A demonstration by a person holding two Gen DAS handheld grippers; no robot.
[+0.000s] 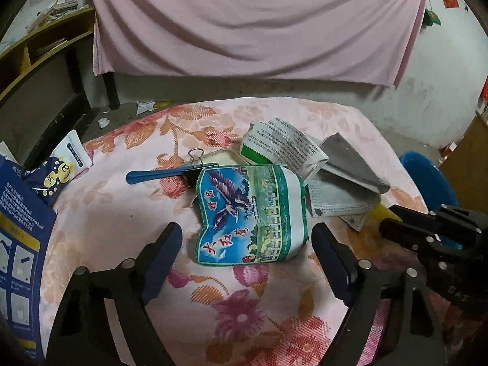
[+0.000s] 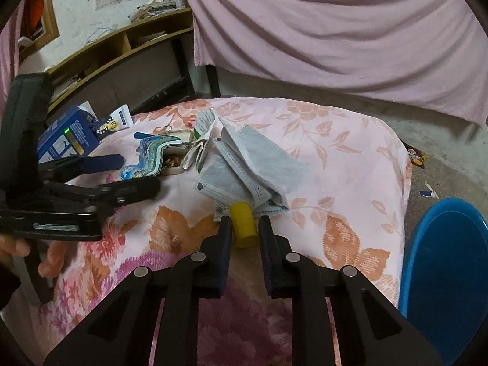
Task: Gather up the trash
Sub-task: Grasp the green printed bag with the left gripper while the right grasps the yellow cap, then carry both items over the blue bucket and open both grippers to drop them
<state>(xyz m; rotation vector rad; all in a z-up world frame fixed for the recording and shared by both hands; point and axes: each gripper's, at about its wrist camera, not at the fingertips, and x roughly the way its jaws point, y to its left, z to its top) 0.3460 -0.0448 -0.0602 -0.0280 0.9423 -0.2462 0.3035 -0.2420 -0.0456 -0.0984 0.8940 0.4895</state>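
A crumpled blue-and-green wrapper (image 1: 250,213) with a bird print lies on the floral cloth (image 1: 100,213). My left gripper (image 1: 245,238) is open, one finger on each side of the wrapper with a gap between pads and wrapper. The right wrist view shows the same gripper (image 2: 137,174) straddling the wrapper (image 2: 146,158). My right gripper (image 2: 245,225) is shut on a small yellow cylinder (image 2: 242,228) at the near edge of a pile of grey face masks (image 2: 253,164). In the left wrist view that gripper (image 1: 392,218) sits at the right, with the yellow cylinder (image 1: 381,210) at its tips.
Behind the wrapper lie a green-and-white carton with a printed leaflet (image 1: 274,146), a tin (image 1: 225,155), and a blue handle with a binder clip (image 1: 152,177). A blue box (image 1: 18,228) and a snack packet (image 1: 61,167) lie at left. A blue bin (image 2: 448,274) stands beside the table's right edge.
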